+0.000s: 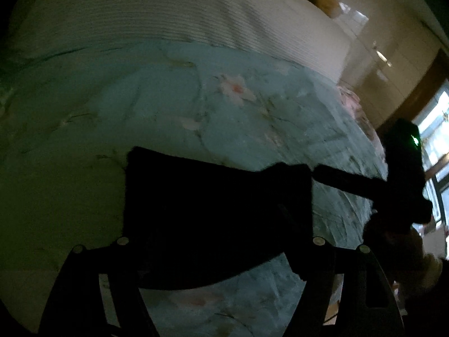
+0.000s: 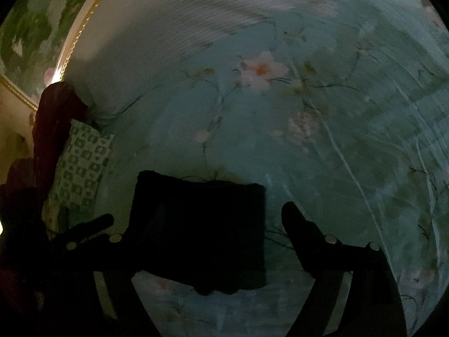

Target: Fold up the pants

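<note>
The black pants (image 1: pixel 213 213) lie folded into a compact rectangle on a pale blue floral bedspread (image 1: pixel 224 106). They also show in the right wrist view (image 2: pixel 202 230). My left gripper (image 1: pixel 216 241) hovers over the pants; its dark fingers blend into the cloth, so its state is unclear. My right gripper (image 2: pixel 207 224) is open, with one finger (image 2: pixel 297 224) on the bedspread just right of the pants and the other hidden against the dark cloth. The right gripper also appears in the left wrist view (image 1: pixel 350 182), reaching in from the right to the pants' edge.
A white ribbed blanket (image 1: pixel 168 16) covers the far side of the bed. A green-and-white checked cloth (image 2: pixel 81 165) and dark red fabric (image 2: pixel 53 123) lie at the left. A cabinet (image 1: pixel 393 64) and bright window (image 1: pixel 437 129) stand beyond the bed.
</note>
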Demonstrator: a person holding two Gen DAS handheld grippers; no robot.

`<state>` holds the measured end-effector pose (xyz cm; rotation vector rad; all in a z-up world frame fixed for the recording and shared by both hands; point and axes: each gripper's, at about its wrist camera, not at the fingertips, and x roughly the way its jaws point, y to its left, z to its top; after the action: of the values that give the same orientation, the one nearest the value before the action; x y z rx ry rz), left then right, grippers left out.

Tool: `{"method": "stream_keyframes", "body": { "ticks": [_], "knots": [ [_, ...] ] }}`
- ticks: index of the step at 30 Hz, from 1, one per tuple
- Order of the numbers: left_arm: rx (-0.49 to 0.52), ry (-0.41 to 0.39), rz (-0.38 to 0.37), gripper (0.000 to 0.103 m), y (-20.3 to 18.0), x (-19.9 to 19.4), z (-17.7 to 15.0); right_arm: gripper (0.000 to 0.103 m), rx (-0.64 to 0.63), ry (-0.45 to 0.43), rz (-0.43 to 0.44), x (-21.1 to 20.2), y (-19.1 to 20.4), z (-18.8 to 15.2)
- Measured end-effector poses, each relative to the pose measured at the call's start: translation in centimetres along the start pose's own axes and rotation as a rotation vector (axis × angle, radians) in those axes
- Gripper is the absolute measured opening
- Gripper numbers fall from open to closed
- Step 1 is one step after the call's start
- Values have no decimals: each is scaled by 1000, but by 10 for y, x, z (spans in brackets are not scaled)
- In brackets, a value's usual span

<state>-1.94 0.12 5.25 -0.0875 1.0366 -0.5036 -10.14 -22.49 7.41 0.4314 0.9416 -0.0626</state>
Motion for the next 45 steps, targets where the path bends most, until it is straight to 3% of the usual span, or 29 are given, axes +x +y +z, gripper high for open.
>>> {"method": "stream_keyframes", "body": {
  "ticks": [9,36,38,39,41,43,45],
  "knots": [
    [-23,10,30,78,26,2,12,89,-59,4,-7,8,25,-3],
    [-88,163,47,78,61,79,22,88,23,38,-76,28,5,-26],
    [-91,169,61,66,63,82,21,75,12,34,-64,29,6,-27],
    [-96,173,63,60,65,84,21,61,12,45,-44,31,6,-27],
    [-108,171,71,35,68,86,20,53,12,50,-47,35,5,-28],
    [-135,160,47,26,73,82,20,34,14,51,-27,34,5,-25],
    [-148,142,23,22,75,74,21,22,29,33,27,28,7,-19]
  ]
}}
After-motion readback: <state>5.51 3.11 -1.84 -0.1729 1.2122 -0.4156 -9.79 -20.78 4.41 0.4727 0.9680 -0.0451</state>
